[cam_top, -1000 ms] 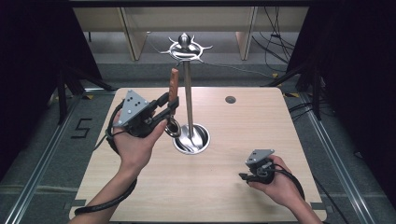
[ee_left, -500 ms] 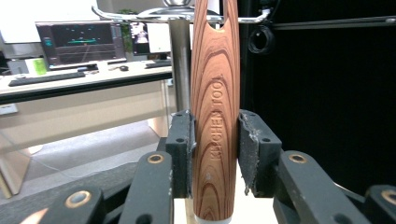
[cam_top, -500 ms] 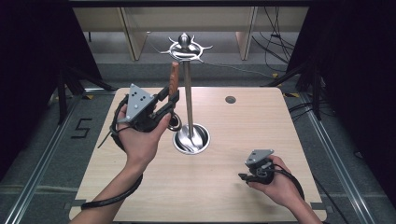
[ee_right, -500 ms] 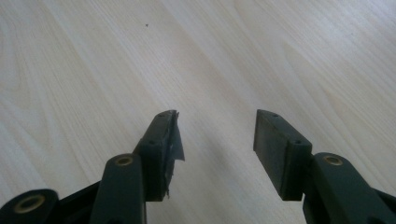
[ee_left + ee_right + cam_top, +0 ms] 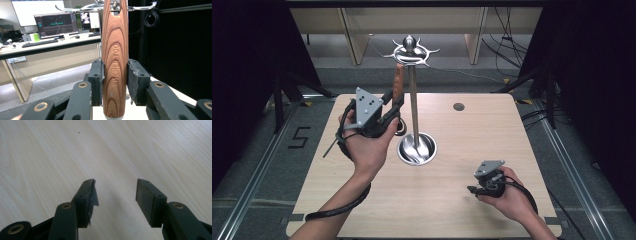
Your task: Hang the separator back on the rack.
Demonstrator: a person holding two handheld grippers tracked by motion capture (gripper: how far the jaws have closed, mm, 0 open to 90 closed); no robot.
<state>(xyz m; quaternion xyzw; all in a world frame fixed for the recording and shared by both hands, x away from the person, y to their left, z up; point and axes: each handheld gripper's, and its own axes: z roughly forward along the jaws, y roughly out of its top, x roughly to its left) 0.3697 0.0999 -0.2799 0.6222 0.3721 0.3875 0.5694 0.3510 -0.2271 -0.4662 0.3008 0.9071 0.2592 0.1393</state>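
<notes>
The wooden handle [image 5: 115,62], clamped in the left gripper [image 5: 388,111], has been raised toward the rack's [image 5: 413,100] hooks [image 5: 411,50] at 12 o'clock. Hanging is judged next. The right gripper [image 5: 116,195] is held open, empty.

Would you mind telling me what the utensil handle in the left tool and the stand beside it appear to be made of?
The utensil handle looks like varnished wood: bold brown grain bands and the engraved words "KITCHEN TOOL". It may be a printed finish, though. The stand appears to be polished metal, probably steel: its pole, hooks and round base are silvery and mirror the surroundings. The left tool clamps the handle.
</notes>
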